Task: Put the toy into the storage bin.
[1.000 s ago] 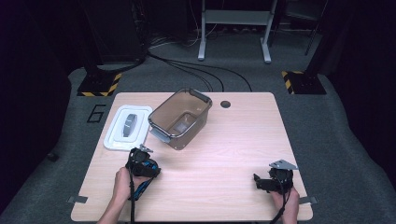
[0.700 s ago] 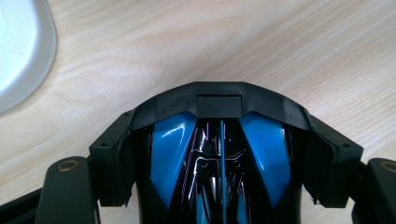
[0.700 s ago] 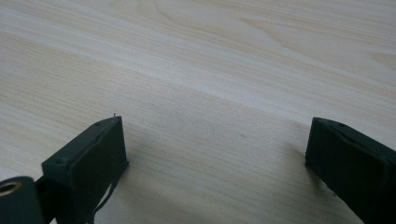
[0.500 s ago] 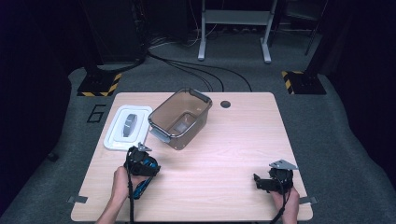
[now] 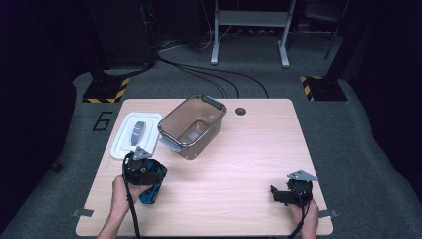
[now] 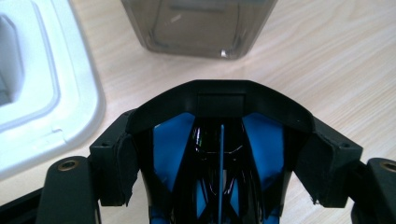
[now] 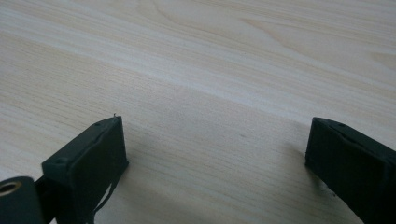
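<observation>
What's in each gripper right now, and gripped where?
Left gripper clamps a black-and-blue object by its two sides, near its top end. Right gripper is open, holding nothing.

In the left gripper view the black-and-blue object runs off the bottom edge — what it is can't be told, and its sides sit behind the left hand-held gripper's pads. The smoky plastic container is cut by the top edge, the white lid by the left. From above, the lid's grey handle stays too small to read — blurred.
</observation>
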A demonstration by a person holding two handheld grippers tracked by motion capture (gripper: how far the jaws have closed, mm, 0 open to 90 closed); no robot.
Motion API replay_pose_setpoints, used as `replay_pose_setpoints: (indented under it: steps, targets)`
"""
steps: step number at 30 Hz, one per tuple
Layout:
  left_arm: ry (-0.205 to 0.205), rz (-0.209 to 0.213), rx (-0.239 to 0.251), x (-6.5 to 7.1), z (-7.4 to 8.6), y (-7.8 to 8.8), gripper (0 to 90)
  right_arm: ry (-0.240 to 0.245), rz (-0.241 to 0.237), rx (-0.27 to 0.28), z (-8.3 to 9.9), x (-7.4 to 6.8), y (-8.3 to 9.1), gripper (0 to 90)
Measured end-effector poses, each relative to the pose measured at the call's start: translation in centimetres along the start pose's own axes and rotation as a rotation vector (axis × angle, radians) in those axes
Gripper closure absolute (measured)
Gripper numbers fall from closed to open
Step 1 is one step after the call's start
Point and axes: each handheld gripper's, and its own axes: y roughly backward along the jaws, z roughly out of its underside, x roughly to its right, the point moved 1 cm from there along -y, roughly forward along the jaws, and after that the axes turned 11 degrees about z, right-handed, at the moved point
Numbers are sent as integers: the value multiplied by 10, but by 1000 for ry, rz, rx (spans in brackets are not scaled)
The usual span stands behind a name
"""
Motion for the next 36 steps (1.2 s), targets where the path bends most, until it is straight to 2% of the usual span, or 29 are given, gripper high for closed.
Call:
replay_pose_setpoints:
  steps: [8, 15, 22, 28, 36]
  targets:
    - [16, -20, 61, -8, -6, 12, 250, 0, 0, 0, 0, 0, 0, 43]
    - [17, -29, 81, -16, -12, 16, 250, 0, 0, 0, 0, 0, 0, 43]
    - [14, -57, 120, -26, -20, 21, 250, 0, 0, 0, 0, 0, 0, 43]
    - [27, -64, 122, -37, -26, 23, 250, 0, 0, 0, 0, 0, 0, 43]
    - [46, -97, 128, -54, -33, 21, 250, 1, 0, 0, 0, 0, 0, 43]
